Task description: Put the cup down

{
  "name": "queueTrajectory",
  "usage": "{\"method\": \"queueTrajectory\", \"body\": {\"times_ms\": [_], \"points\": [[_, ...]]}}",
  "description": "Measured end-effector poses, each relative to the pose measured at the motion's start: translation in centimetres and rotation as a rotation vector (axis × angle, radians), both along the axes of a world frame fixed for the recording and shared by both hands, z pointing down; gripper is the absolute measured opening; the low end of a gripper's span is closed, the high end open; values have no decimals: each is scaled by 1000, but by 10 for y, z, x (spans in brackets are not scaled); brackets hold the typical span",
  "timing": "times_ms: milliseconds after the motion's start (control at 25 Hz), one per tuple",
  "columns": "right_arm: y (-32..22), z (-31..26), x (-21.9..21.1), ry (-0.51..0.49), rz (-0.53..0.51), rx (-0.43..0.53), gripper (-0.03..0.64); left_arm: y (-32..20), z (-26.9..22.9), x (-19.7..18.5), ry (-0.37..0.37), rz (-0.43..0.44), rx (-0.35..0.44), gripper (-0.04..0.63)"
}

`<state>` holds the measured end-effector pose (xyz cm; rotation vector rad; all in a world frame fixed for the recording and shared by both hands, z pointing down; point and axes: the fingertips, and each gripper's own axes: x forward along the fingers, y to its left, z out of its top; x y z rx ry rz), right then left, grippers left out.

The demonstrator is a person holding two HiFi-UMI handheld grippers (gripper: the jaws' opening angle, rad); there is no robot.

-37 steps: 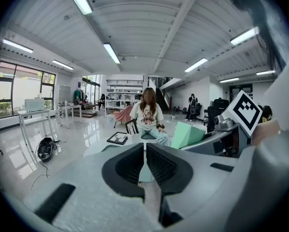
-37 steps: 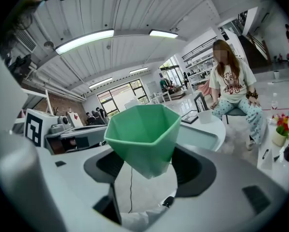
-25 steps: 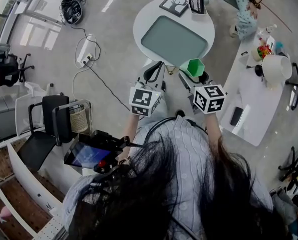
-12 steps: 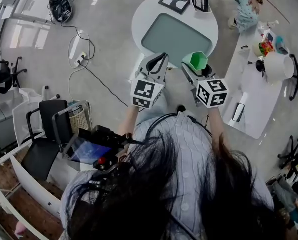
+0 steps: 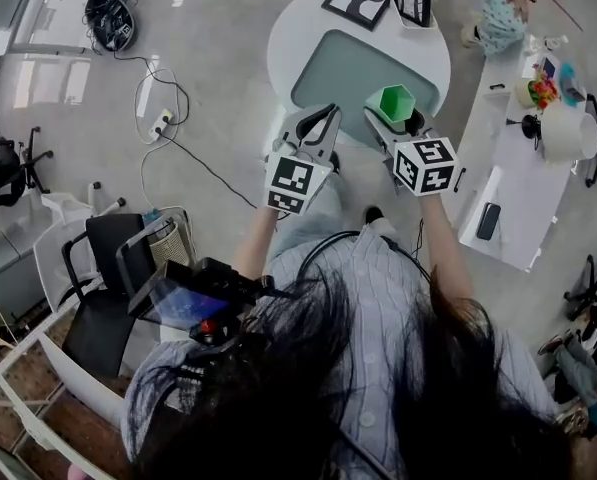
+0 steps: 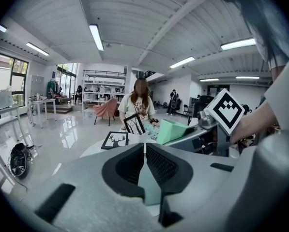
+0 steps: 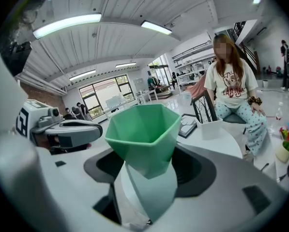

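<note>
Gripping green faceted plastic cup [image 7: 143,129] upright in right gripper [image 5: 398,118], over round white table [image 5: 280,53] at upper centre, ready for lowering, with left gripper [image 6: 144,151] closed on nothing

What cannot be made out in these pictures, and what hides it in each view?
Base of the cup: right gripper view, the right gripper covers it.
Gap between cup and round table: head view looks steeply down.
The seated person: head view, cut by top edge.
The small items on the side table: head view, too small.
</note>
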<state>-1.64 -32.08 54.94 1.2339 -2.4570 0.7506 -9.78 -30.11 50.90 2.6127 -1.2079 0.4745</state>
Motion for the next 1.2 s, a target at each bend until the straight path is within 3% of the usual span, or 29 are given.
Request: {"method": "queueTrajectory", "body": {"times_ms": [560,1200], "points": [[-68,63,-17,124,-17,-22,319,-26,35,-14,-15,52,-73,26],[-116,122,-23,215,7,-86,319,-39,52,-45,-19,11,-114,26]]}}
